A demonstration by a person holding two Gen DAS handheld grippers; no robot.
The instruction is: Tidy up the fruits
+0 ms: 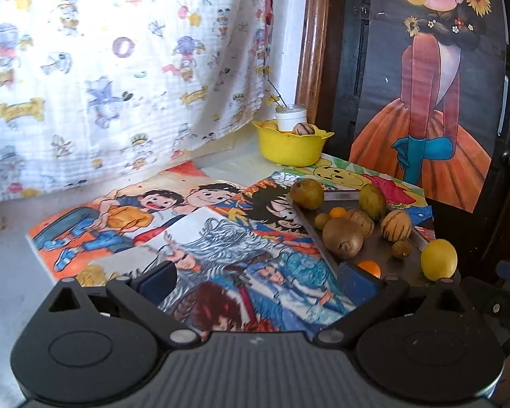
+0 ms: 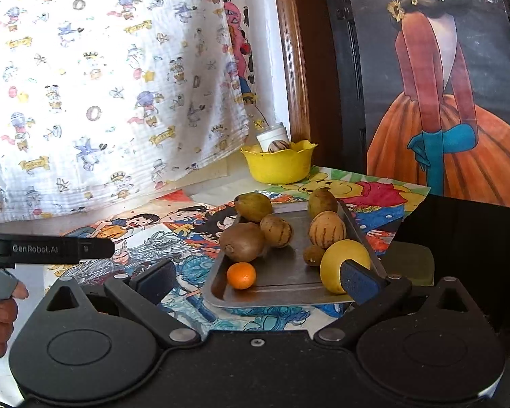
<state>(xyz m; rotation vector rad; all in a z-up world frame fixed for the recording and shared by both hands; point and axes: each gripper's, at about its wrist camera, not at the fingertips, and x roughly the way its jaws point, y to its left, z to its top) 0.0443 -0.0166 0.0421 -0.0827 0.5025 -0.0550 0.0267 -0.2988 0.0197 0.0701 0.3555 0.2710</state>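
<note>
A metal tray (image 2: 289,278) (image 1: 380,248) holds several fruits: a kiwi (image 2: 243,241) (image 1: 343,238), two striped melons (image 2: 327,229), a yellow lemon (image 2: 340,265) (image 1: 438,260), a small orange (image 2: 241,274) (image 1: 369,268) and green-brown fruits (image 2: 253,205). A yellow bowl (image 2: 277,165) (image 1: 290,146) at the back holds a striped fruit and a white jar. My right gripper (image 2: 255,282) is open and empty, its fingers spanning the tray's near edge. My left gripper (image 1: 258,278) is open and empty over the drawings, left of the tray.
Cartoon drawings (image 1: 146,224) cover the table. A printed cloth (image 1: 119,68) hangs behind. A dark door with a girl poster (image 1: 428,95) stands at the right, beside a wooden frame (image 1: 312,40). The left gripper's body (image 2: 47,248) shows at the left of the right wrist view.
</note>
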